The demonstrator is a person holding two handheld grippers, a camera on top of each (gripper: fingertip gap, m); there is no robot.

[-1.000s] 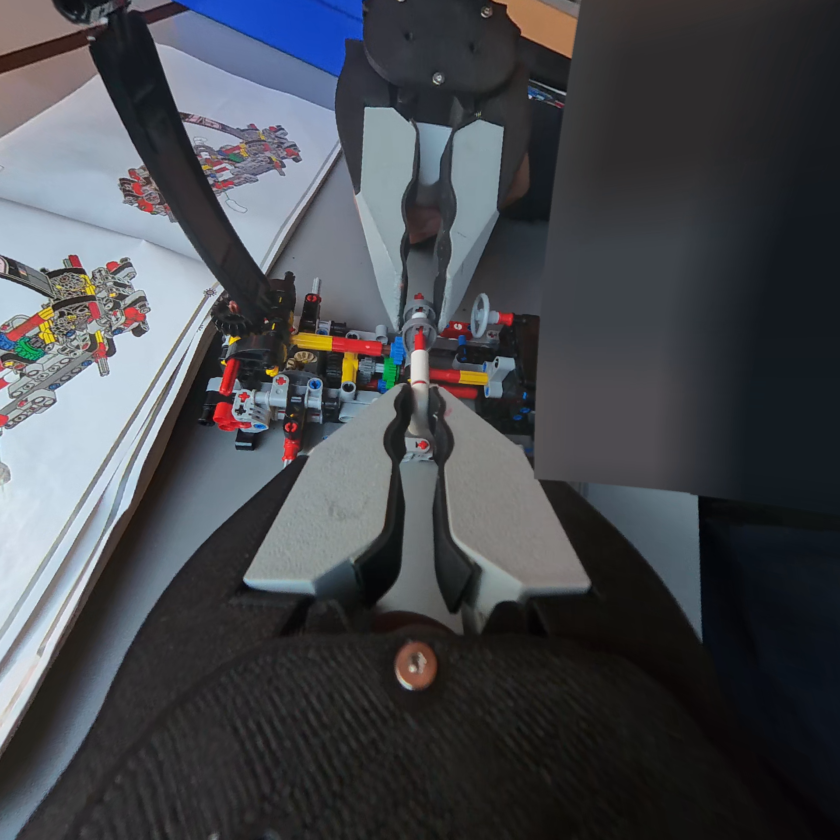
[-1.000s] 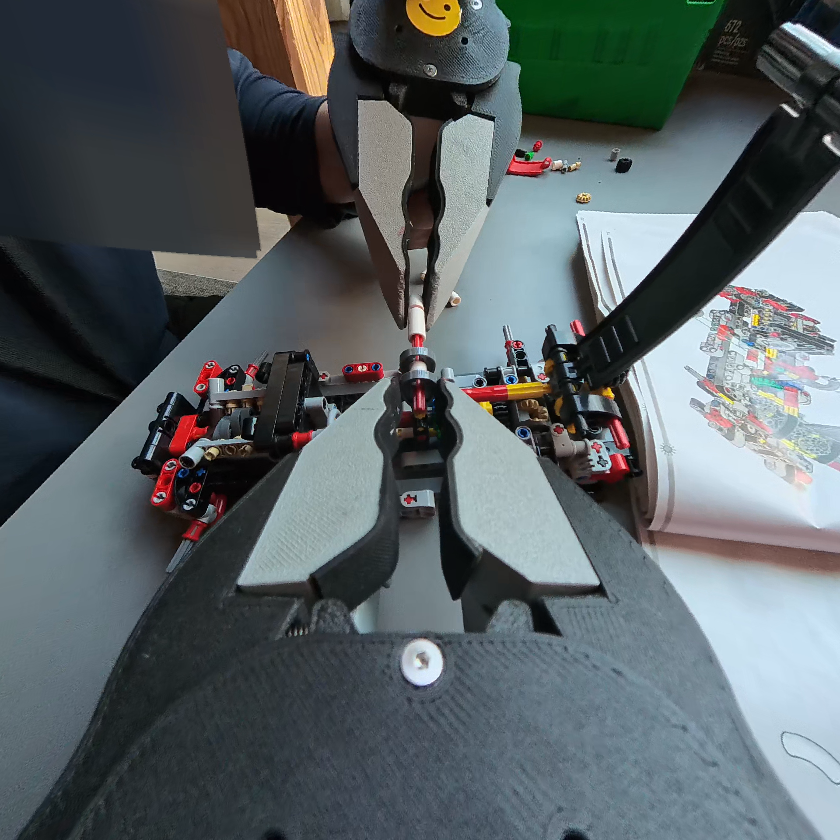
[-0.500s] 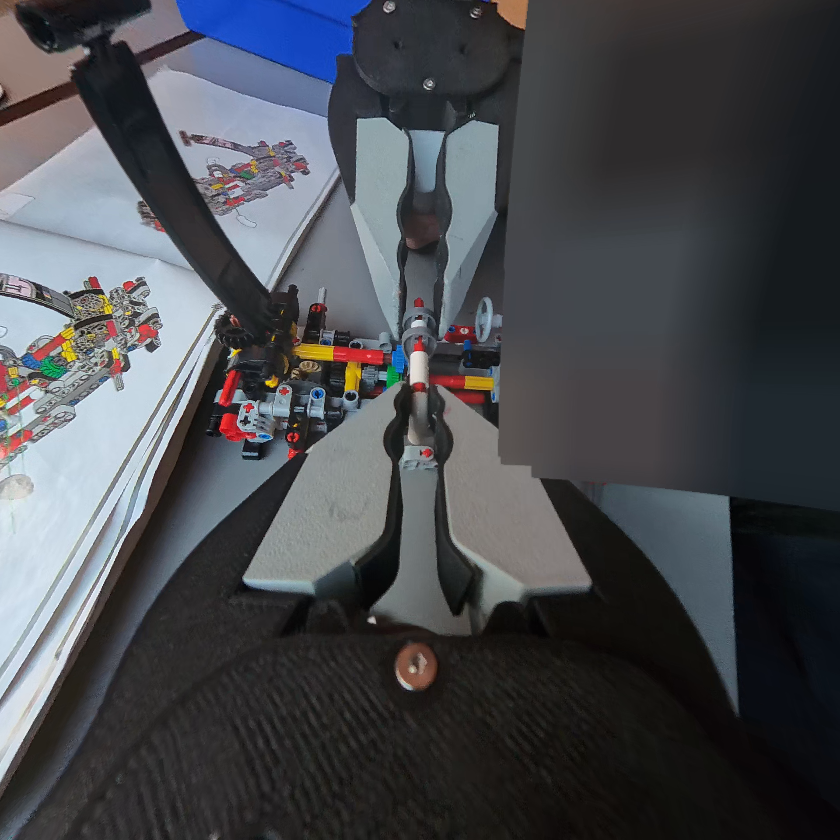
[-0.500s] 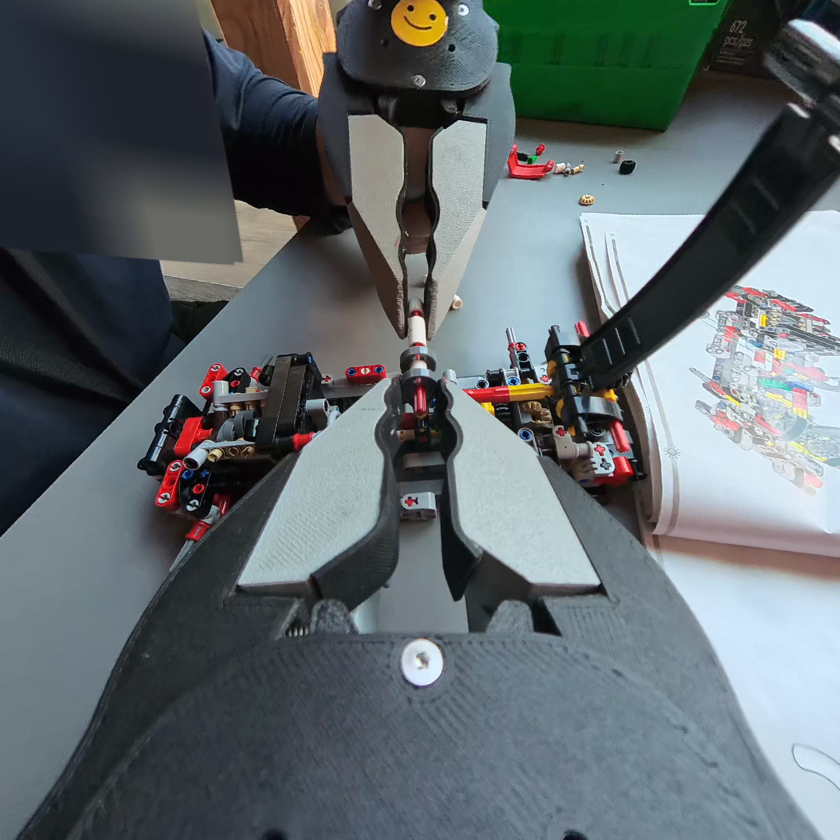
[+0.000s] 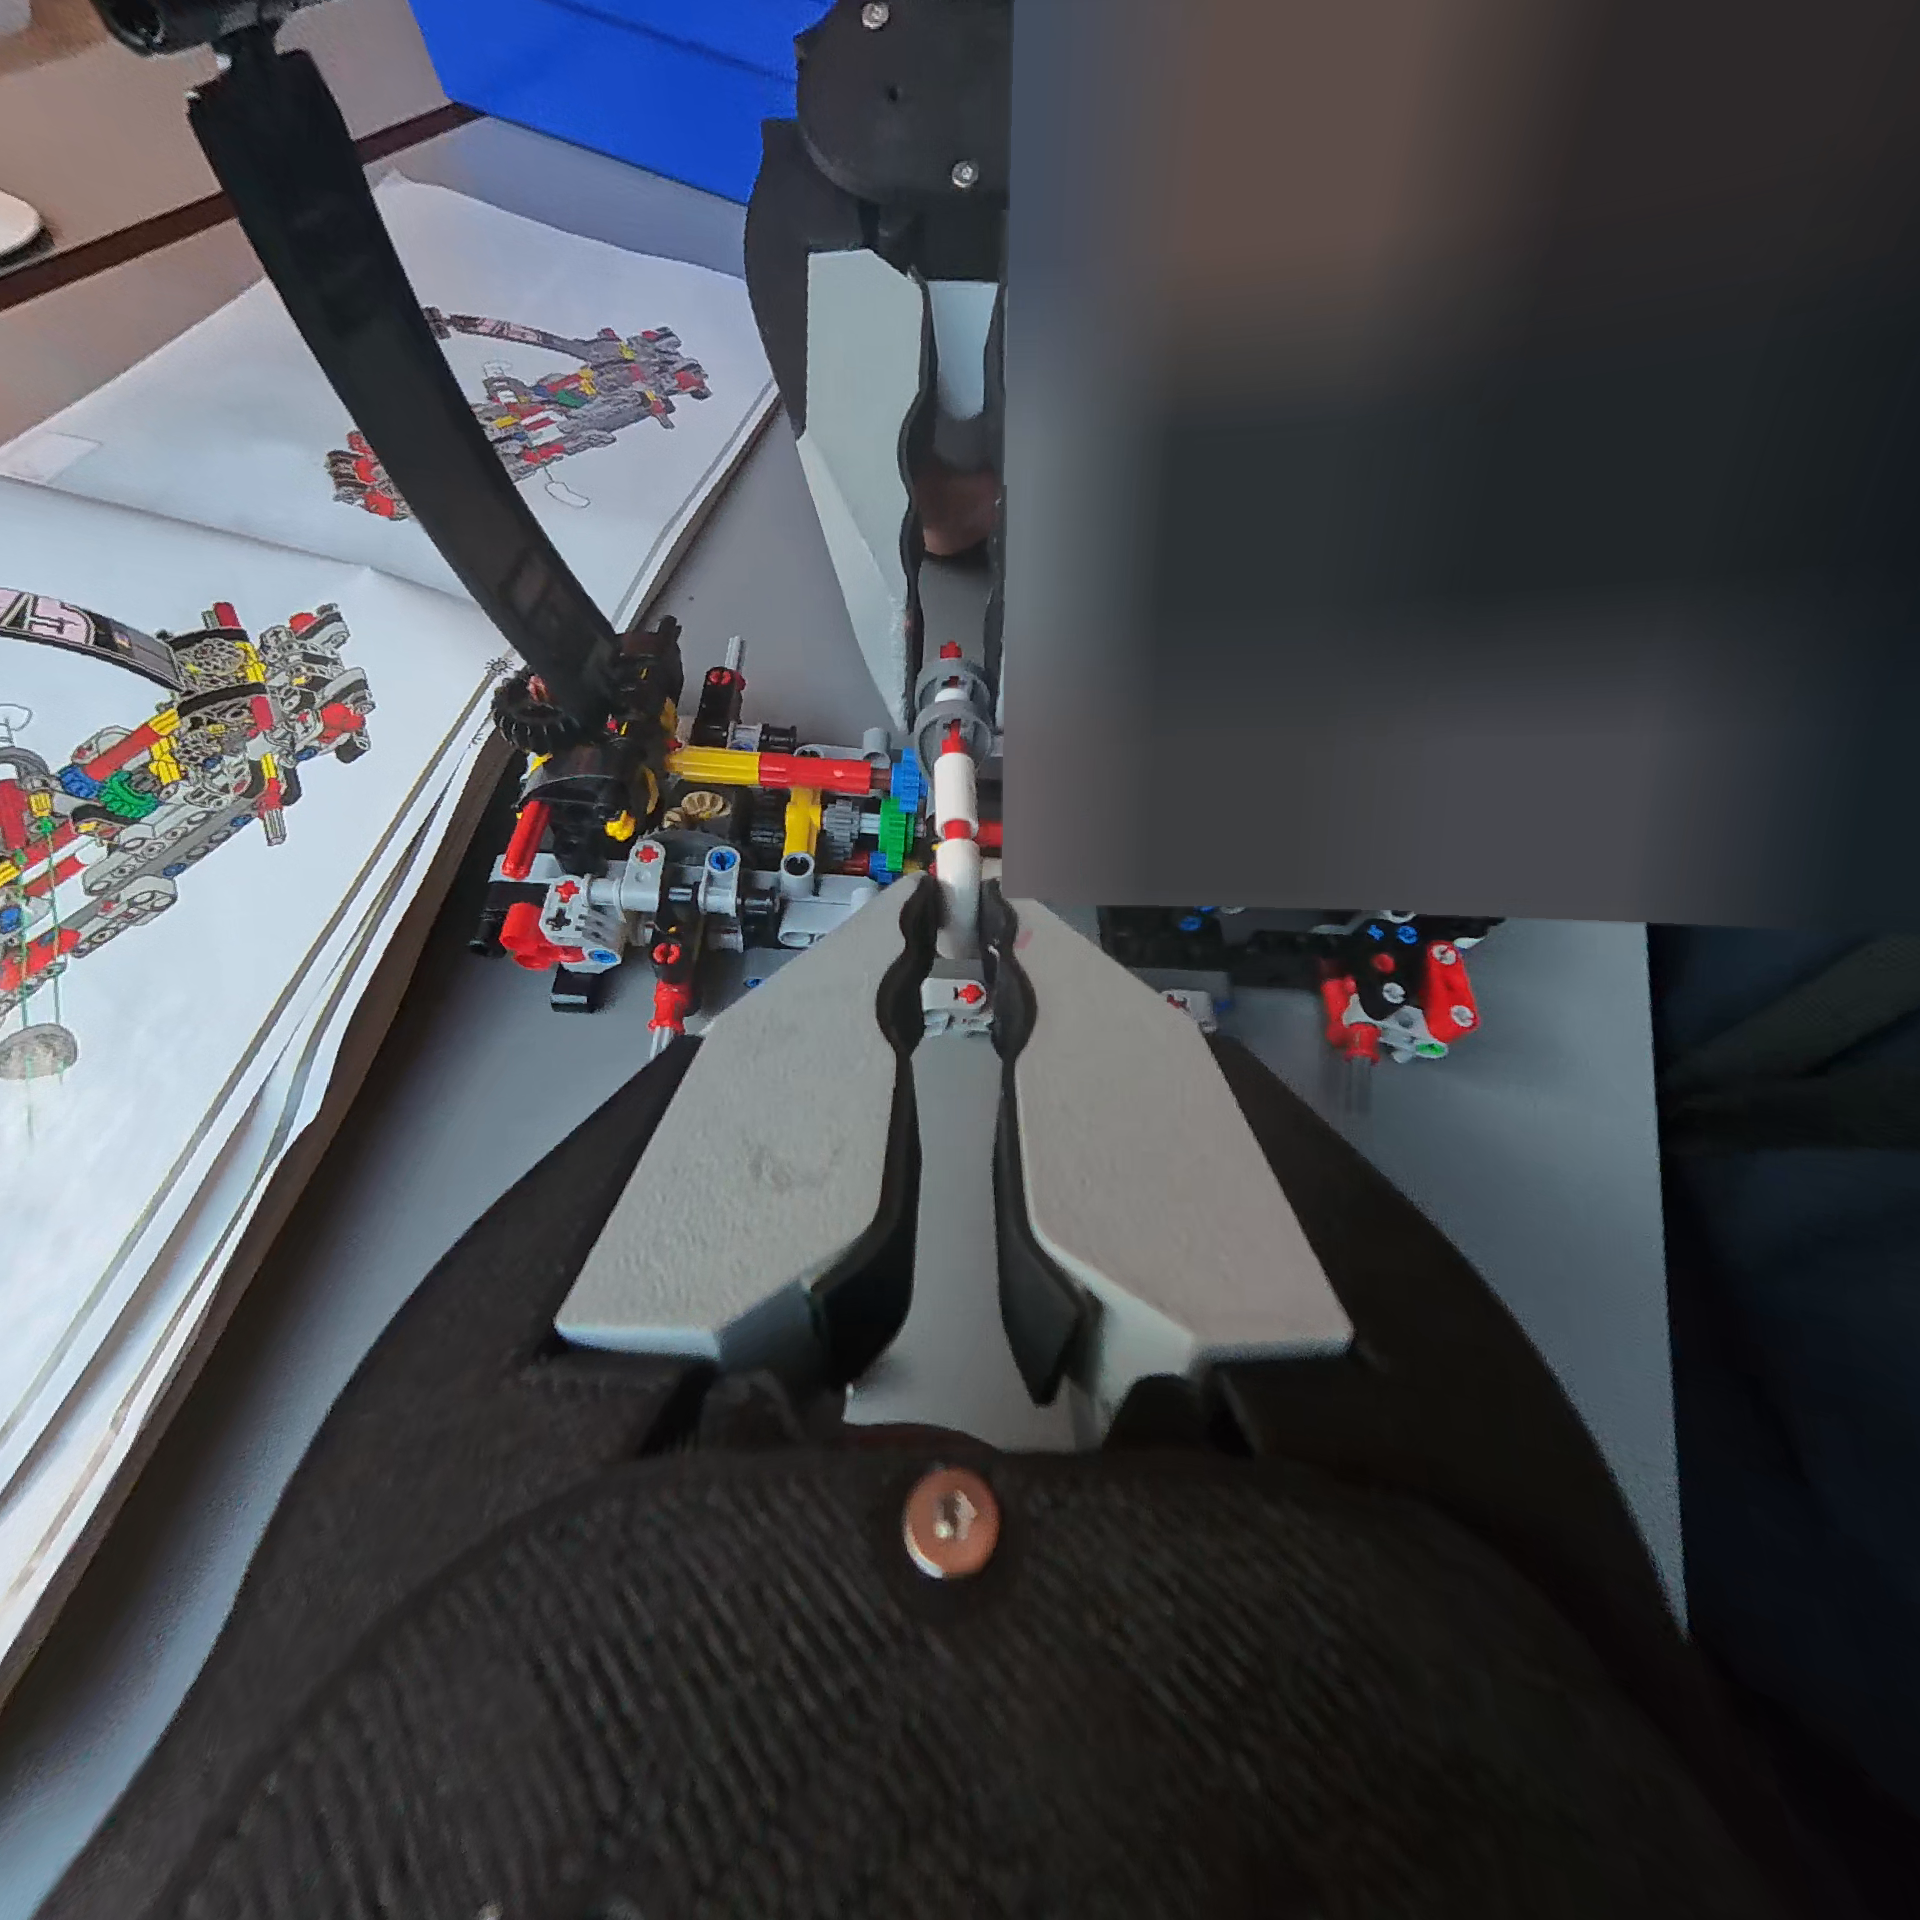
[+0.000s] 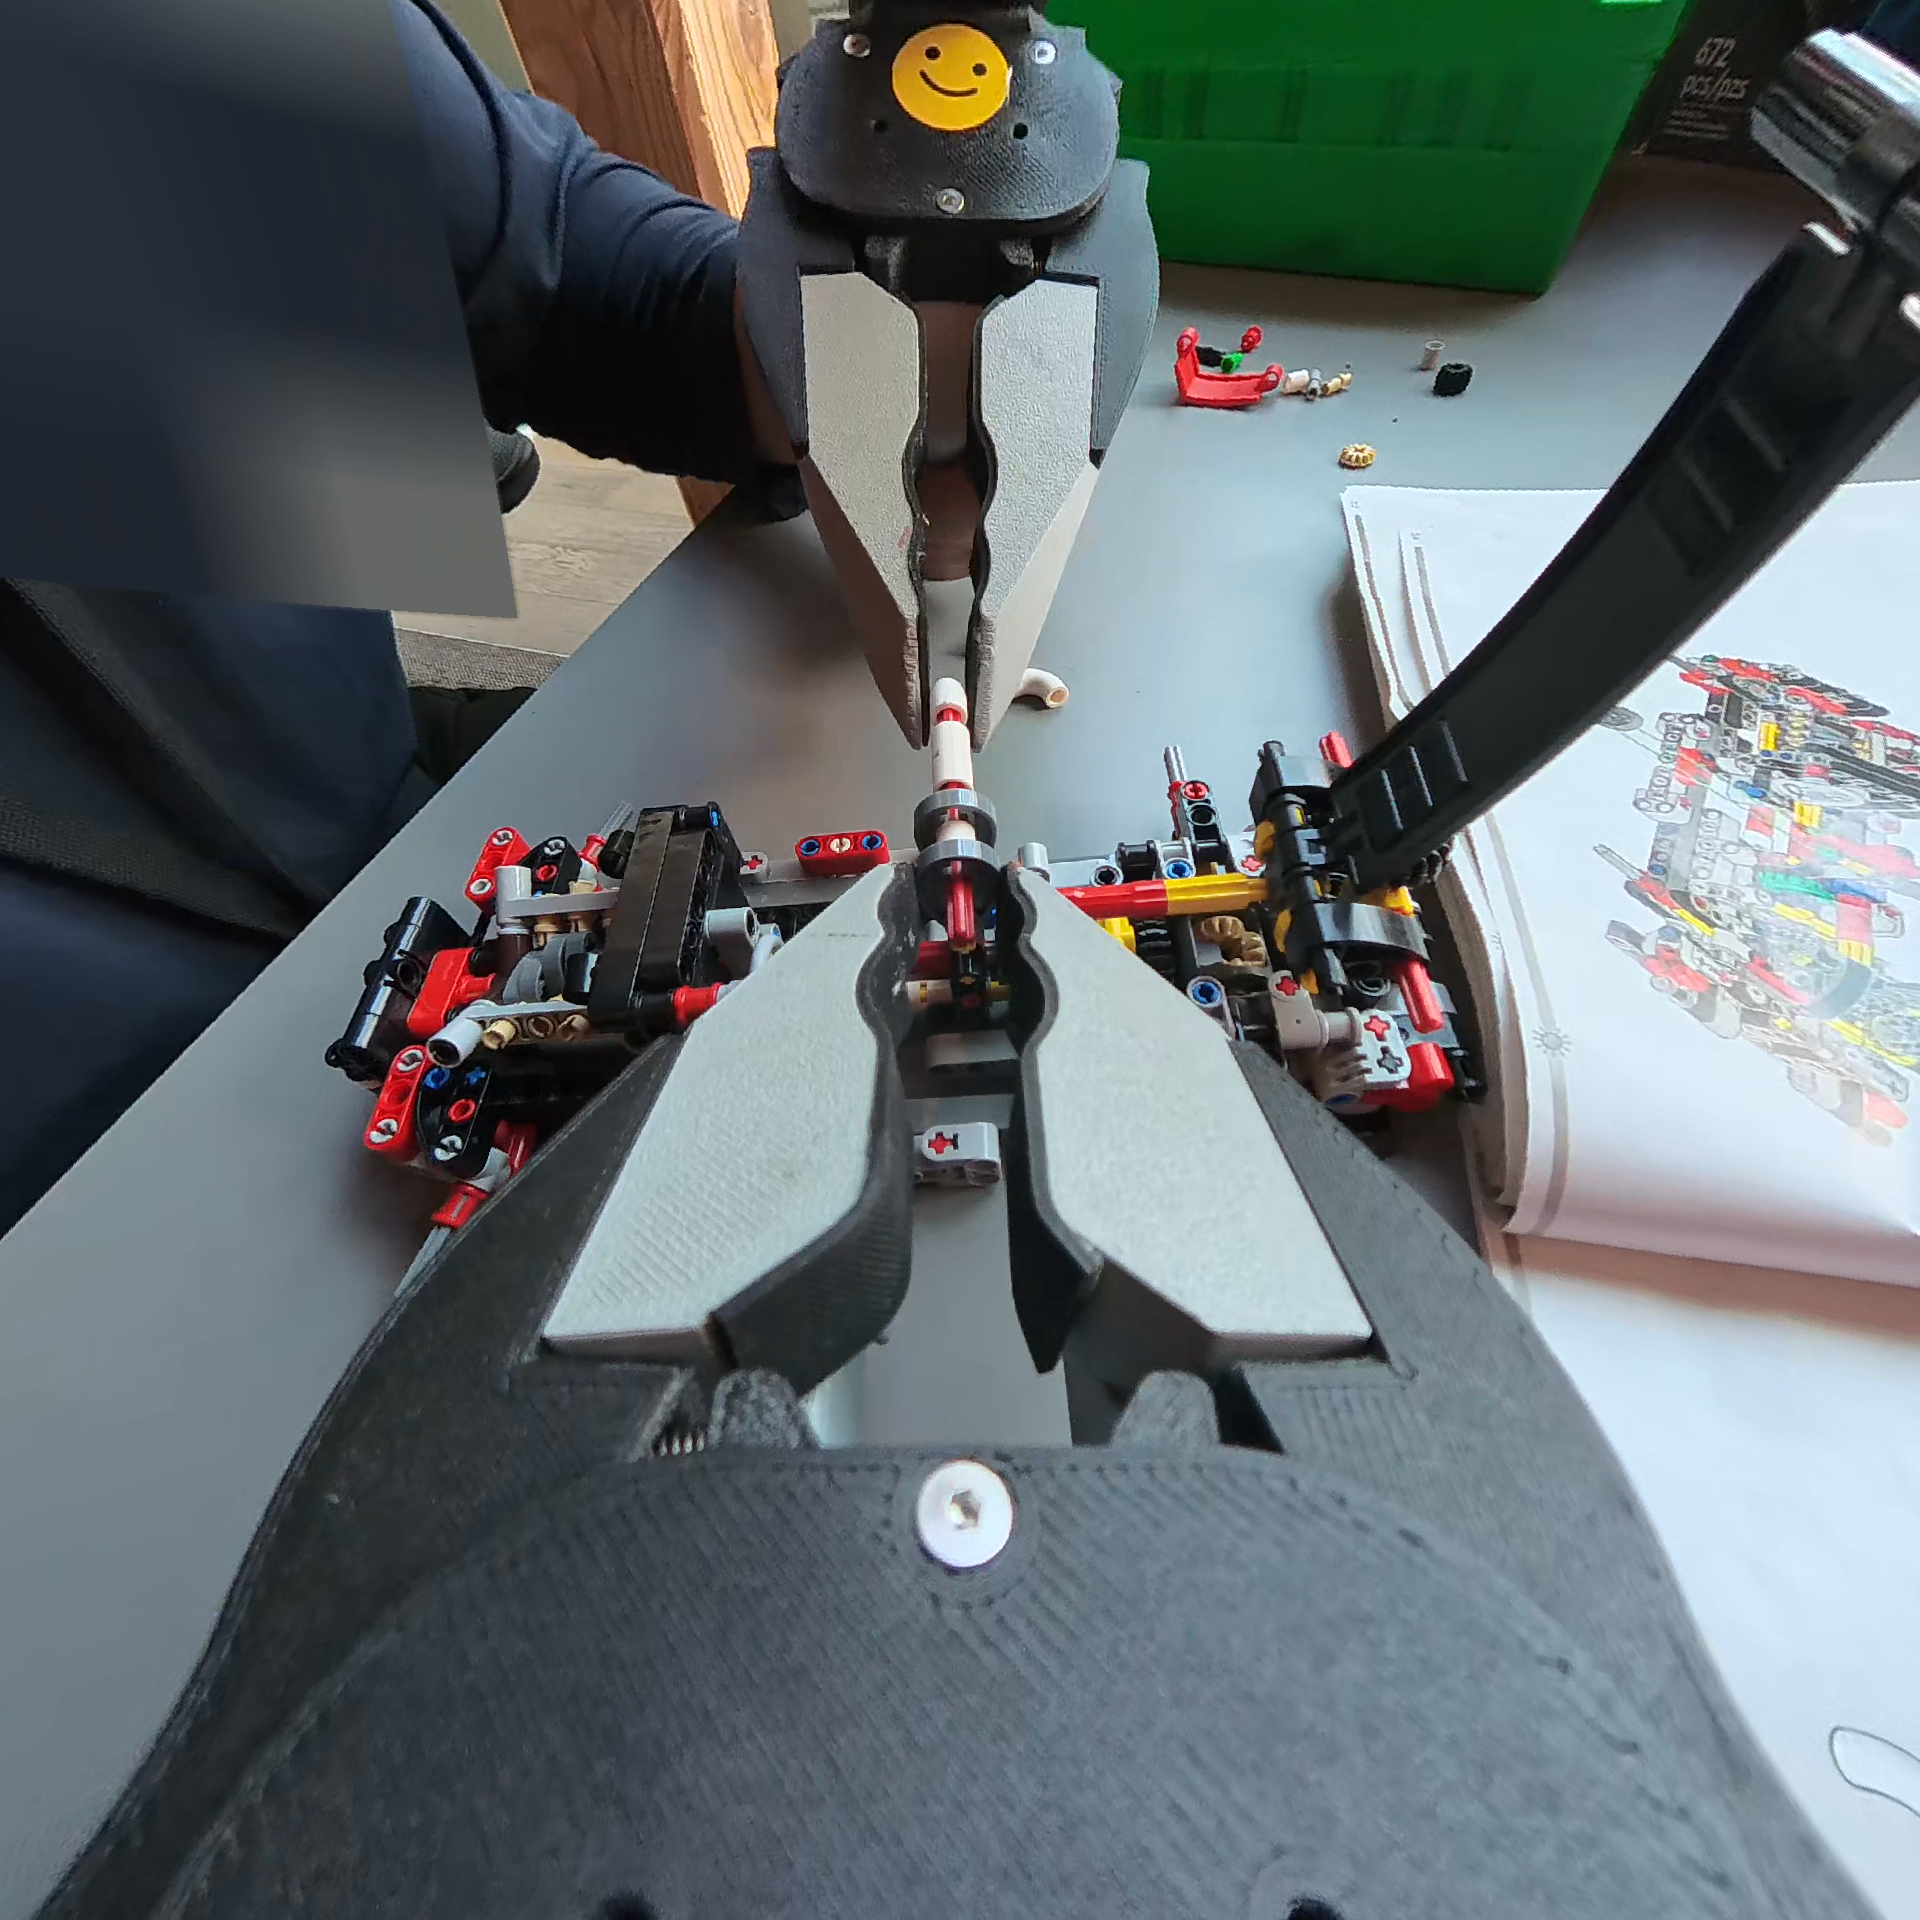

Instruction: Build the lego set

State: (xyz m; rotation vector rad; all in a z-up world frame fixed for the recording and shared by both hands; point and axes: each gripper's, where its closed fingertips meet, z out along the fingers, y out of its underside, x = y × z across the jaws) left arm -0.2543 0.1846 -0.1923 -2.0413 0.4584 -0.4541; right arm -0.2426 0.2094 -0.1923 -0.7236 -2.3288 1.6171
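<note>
Here, white rod [image 5: 957, 831] between left fingers [image 5: 902, 940], pinched

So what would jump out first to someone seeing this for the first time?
Two grippers meeting tip to tip over a colourful brick model mid-table: the left gripper pinches a white sleeve on a red axle, the right gripper clamps a grey bushing at its other end. An open instruction booklet lies beside.

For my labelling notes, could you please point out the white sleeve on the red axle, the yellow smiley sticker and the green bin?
white sleeve [image 5: 953, 790]: left wrist view, middle of its barrel.
yellow smiley sticker [image 6: 950, 77]: right wrist view, centre of the disc.
green bin [image 6: 1351, 156]: right wrist view, front wall.
</note>
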